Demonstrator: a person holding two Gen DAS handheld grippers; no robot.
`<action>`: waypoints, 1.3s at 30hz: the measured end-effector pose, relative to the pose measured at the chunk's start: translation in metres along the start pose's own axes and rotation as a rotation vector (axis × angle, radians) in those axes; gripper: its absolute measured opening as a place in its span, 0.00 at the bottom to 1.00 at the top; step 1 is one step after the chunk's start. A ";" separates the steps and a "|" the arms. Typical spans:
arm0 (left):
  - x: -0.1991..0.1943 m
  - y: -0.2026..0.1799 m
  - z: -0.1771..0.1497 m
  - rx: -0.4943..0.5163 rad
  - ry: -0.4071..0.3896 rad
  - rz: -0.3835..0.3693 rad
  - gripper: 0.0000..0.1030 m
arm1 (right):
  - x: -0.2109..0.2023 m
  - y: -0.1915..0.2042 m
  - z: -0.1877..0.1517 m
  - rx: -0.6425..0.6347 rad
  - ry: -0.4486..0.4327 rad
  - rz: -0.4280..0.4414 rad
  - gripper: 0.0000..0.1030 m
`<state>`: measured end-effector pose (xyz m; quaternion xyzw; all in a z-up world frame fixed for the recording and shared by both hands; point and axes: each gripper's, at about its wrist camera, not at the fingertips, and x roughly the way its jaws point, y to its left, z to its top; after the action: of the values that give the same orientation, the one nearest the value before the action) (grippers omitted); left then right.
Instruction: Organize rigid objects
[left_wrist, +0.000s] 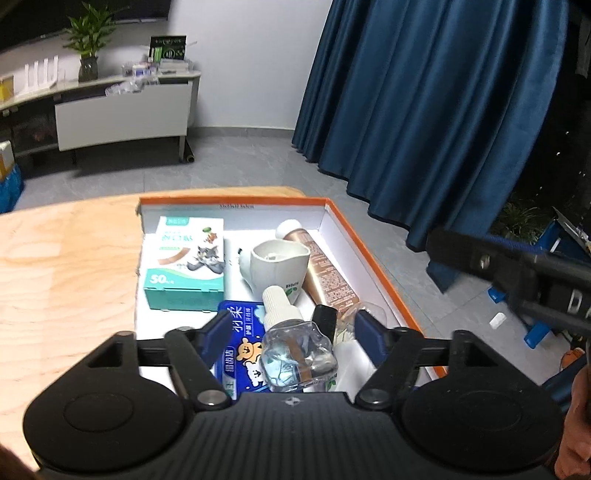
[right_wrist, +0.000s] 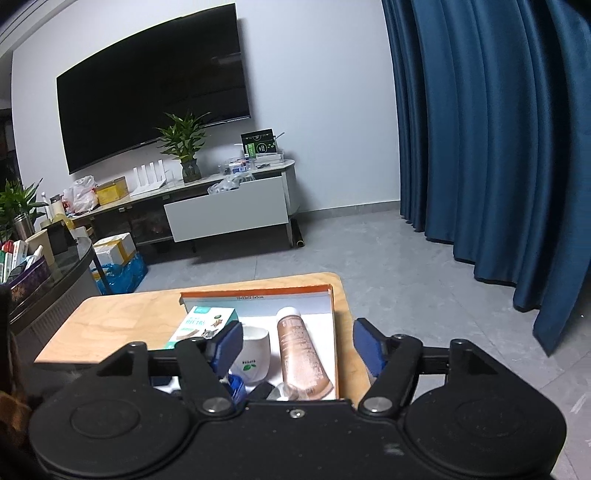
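left claw (left_wrist: 291, 334) open over clear bottle (left_wrist: 295, 354), pads clear | right claw (right_wrist: 295, 345) open, empty | bottle lies on blue pack (left_wrist: 242, 343) in orange box (left_wrist: 369, 243) near end | cup (left_wrist: 279, 264), tube (left_wrist: 327, 273), green carton (left_wrist: 186, 262) toward far wall | box at surface (left_wrist: 66, 266) far-right corner

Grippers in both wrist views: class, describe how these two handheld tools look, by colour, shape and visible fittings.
The left gripper and right gripper look alike: black ribbed body, two round black discs, angled black link arms on silver pivot bolts, and blue rectangular pads on the fingers. A small silver screw sits at the body's centre. No cables show.
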<state>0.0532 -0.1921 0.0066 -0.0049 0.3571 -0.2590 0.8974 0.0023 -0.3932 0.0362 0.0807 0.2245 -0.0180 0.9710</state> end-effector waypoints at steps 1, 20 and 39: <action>-0.005 -0.001 0.000 0.001 -0.002 0.010 0.84 | -0.004 0.000 -0.001 -0.001 0.000 0.001 0.79; -0.104 -0.023 -0.062 -0.026 0.014 0.192 1.00 | -0.092 0.008 -0.047 -0.010 0.033 -0.029 0.96; -0.104 -0.029 -0.090 -0.066 0.079 0.261 1.00 | -0.095 0.004 -0.083 -0.027 0.155 -0.078 0.97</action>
<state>-0.0821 -0.1527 0.0117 0.0225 0.3982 -0.1281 0.9080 -0.1182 -0.3760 0.0050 0.0599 0.3021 -0.0466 0.9502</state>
